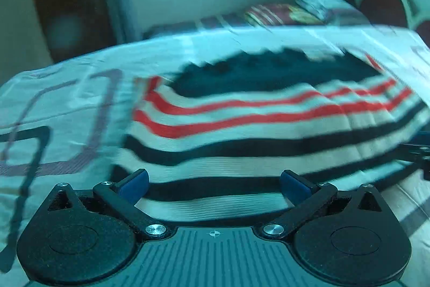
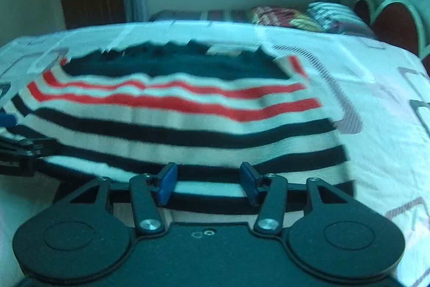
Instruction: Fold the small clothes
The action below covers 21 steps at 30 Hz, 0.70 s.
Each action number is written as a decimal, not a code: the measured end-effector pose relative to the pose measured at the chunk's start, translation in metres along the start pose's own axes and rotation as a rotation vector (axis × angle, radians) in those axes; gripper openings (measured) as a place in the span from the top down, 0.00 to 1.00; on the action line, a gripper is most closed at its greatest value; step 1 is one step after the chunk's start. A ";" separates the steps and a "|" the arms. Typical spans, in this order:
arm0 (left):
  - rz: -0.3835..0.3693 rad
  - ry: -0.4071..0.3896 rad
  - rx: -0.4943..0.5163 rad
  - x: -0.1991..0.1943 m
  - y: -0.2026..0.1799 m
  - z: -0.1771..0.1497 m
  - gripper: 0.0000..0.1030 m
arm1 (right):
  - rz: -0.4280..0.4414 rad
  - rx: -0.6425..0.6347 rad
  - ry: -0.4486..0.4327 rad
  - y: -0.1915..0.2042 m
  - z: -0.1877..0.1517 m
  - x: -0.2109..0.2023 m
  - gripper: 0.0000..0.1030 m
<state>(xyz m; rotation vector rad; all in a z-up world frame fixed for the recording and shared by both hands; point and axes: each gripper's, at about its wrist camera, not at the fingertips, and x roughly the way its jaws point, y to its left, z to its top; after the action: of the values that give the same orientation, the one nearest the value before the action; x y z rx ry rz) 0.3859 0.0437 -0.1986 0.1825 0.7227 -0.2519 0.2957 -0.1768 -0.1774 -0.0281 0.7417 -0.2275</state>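
A striped sweater (image 1: pixel 242 125), white with red and dark bands and a dark top part, lies spread flat on the bed (image 1: pixel 67 98), its near hem toward both grippers. At the sweater's left end the left gripper (image 1: pixel 213 186) hangs just over the hem with its blue pads wide apart and nothing pinched. Toward the sweater's right end the right gripper (image 2: pixel 207 183) has its jaws about half apart, the hem lying between the pads but not pressed. I'd say this is the reach for the hem before the first fold; next both need to close on the edge and lift it evenly. The left view alone shows the bare sheet left of the sweater; the right view shows the sweater's right edge and the headboard (image 2: pixel 389 20) more clearly.
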 end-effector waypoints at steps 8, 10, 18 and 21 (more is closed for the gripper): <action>-0.011 0.077 -0.030 0.014 0.012 -0.008 0.00 | -0.013 0.038 0.052 -0.018 -0.008 0.013 0.47; -0.011 0.085 -0.028 0.013 0.012 -0.007 0.00 | -0.010 0.053 0.057 -0.020 -0.008 0.012 0.46; 0.000 0.103 -0.057 0.000 0.008 0.004 0.00 | 0.002 0.062 0.039 -0.015 0.002 0.003 0.46; -0.011 0.075 -0.075 -0.009 0.007 0.010 0.00 | 0.032 0.077 0.009 -0.013 0.011 -0.003 0.46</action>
<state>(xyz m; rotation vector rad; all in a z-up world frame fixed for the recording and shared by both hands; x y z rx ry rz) 0.3877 0.0491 -0.1844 0.1170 0.8065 -0.2289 0.2984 -0.1892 -0.1661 0.0581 0.7417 -0.2258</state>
